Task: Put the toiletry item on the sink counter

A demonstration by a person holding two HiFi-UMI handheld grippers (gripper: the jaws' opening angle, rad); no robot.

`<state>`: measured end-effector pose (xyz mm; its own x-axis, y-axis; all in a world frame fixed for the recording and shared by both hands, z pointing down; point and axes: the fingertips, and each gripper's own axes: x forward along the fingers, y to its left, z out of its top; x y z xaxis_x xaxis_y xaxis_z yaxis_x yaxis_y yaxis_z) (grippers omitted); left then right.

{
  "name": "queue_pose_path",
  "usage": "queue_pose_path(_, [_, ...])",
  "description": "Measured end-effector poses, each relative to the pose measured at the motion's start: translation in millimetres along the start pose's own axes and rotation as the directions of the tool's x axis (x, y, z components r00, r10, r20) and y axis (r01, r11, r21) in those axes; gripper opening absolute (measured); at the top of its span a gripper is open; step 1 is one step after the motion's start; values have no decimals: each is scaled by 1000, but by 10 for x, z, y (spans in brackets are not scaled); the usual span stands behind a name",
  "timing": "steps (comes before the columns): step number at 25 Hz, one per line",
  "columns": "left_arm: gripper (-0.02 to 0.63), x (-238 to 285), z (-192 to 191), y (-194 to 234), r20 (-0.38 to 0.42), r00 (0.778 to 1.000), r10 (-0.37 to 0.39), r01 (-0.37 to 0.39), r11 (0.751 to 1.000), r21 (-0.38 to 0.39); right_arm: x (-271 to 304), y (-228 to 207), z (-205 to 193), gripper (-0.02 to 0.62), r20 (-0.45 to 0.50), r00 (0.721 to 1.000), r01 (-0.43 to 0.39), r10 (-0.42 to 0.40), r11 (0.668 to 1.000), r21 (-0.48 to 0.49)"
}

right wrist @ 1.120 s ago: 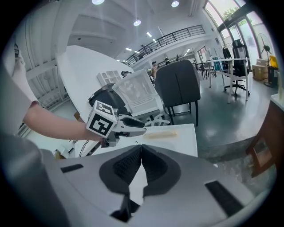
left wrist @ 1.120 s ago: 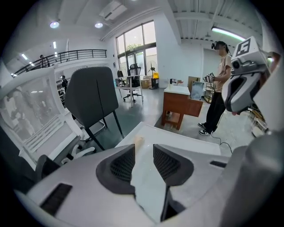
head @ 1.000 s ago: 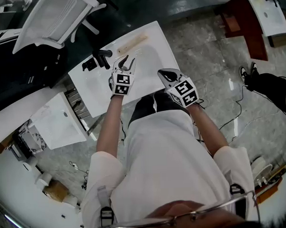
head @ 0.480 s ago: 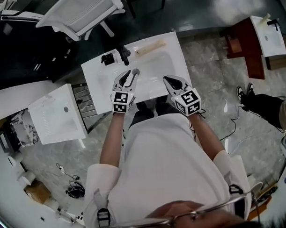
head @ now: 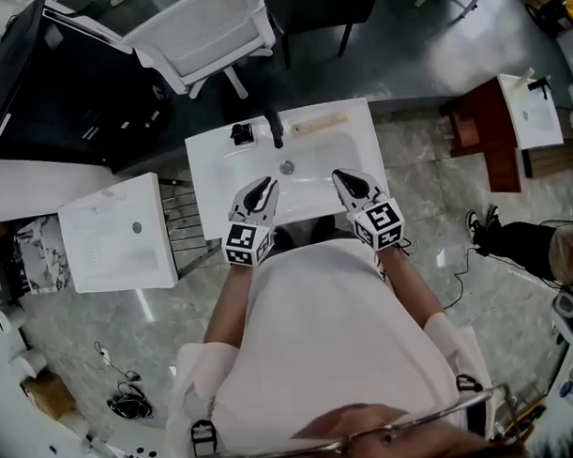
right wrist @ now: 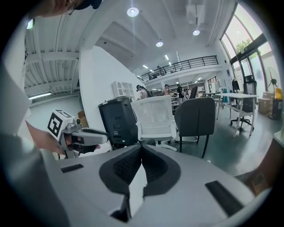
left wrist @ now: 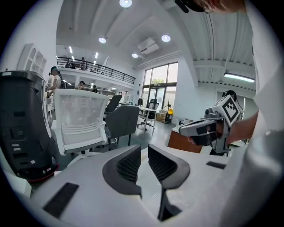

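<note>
- Head view: the toiletry item (head: pixel 320 124), a pale beige stick-shaped thing, lies flat on the back rim of the sink counter (head: pixel 210 193), just right of the black faucet (head: pixel 276 130); its long axis runs along that rim, left to right in the picture, with the right end a little farther from the person; which end is its top I cannot tell; it lies well apart from both grippers.
- Head view: the left gripper (head: pixel 263 187) hangs over the near left part of the basin and the right gripper (head: pixel 344 178) over the near right part, with the drain (head: pixel 286 167) between and beyond their tips; both point away from the person toward the back rim, tips leaning slightly toward each other; the left forearm (head: pixel 225 296) and the right forearm (head: pixel 408 287) reach forward from the torso, side by side.
- Left gripper view: the left gripper (left wrist: pixel 144 148) has a narrow gap between its jaws, which have just been closing; nothing stands between the ribbed pads; it looks out across the room at a white chair (left wrist: pixel 80 119) and a grey chair (left wrist: pixel 122 122); the right gripper (left wrist: pixel 186 129) shows at the right, tips toward the picture's left.
- Right gripper view: the right gripper (right wrist: pixel 141 150) has its jaws drawn together, tips meeting, holding nothing; beyond them stand the white chair (right wrist: pixel 155 117), a dark chair (right wrist: pixel 195 117) and a black cabinet (right wrist: pixel 117 122); the left gripper (right wrist: pixel 103 137) shows at the left.
</note>
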<state>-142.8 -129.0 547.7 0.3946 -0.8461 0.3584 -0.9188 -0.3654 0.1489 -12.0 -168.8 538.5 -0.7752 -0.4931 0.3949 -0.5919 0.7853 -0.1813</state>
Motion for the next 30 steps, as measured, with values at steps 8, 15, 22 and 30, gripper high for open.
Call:
queue_pose_path(8, [5,-450,248,99,107,993,49,-40,995,-87,-68,129,228,6,26,1000,3,-1,997,-72])
queue_pose_path(15, [3,-545,240,147,118,992,41,-27,992,-122,-55,244,309,6,46,999,-20,26,993,-113])
queue_pose_path(22, [3,-587,302,135,125,992,33,-22,996,-84,-55,310,365,6,61,997,-34,42,992,-125])
queue_pose_path(30, [3,-598,382,207,132,991,25,-15,997,-82,-44,274,422,6,60,997,-38,46,991,-126])
